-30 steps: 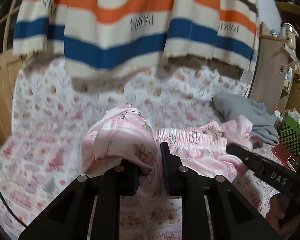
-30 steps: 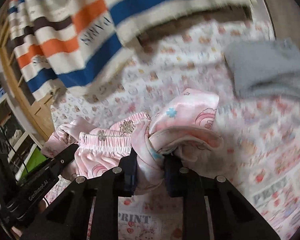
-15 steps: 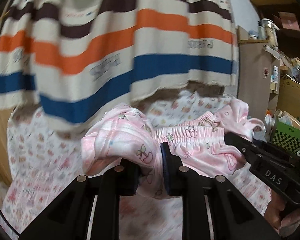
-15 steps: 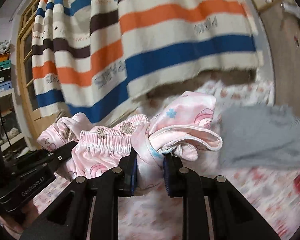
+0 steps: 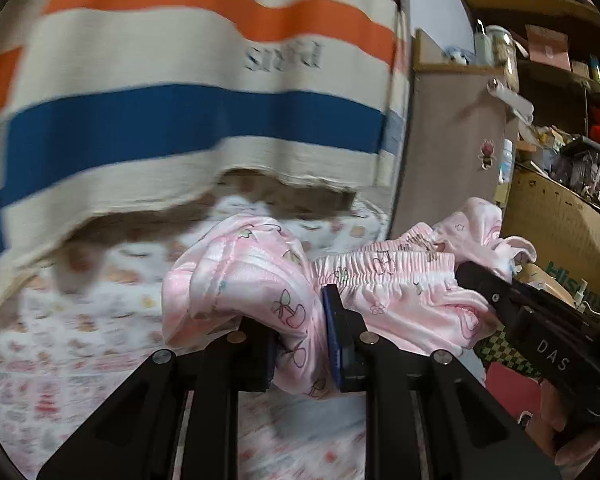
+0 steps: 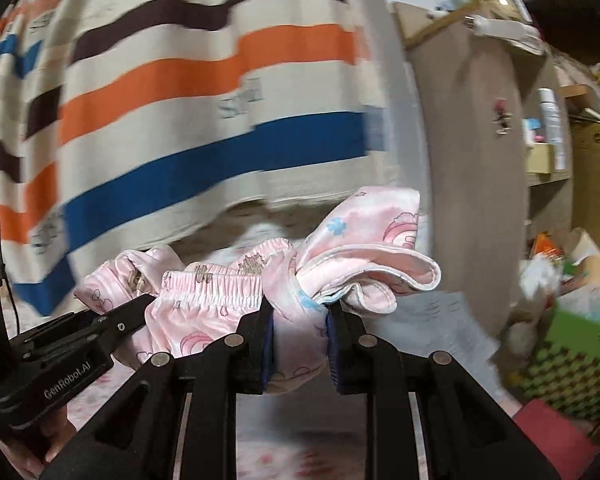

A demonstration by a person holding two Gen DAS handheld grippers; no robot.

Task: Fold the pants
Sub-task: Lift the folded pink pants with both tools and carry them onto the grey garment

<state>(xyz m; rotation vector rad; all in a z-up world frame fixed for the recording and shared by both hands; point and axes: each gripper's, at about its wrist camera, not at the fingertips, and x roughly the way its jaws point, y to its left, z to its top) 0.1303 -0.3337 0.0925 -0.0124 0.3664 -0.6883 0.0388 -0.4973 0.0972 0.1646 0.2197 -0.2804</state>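
While left tongs [image 5: 302,344] and right tongs [image 6: 300,344] clamp pink pants [image 5: 384,292], waistband stretched between, clear of bedsheet [image 5: 60,344].

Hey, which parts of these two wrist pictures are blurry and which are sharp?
Left wrist view: left gripper and pink pants sharp; striped blanket and printed sheet smeared. Right wrist view: right gripper sharp; blanket and shelf clutter streaked, edges fisheye-bent.
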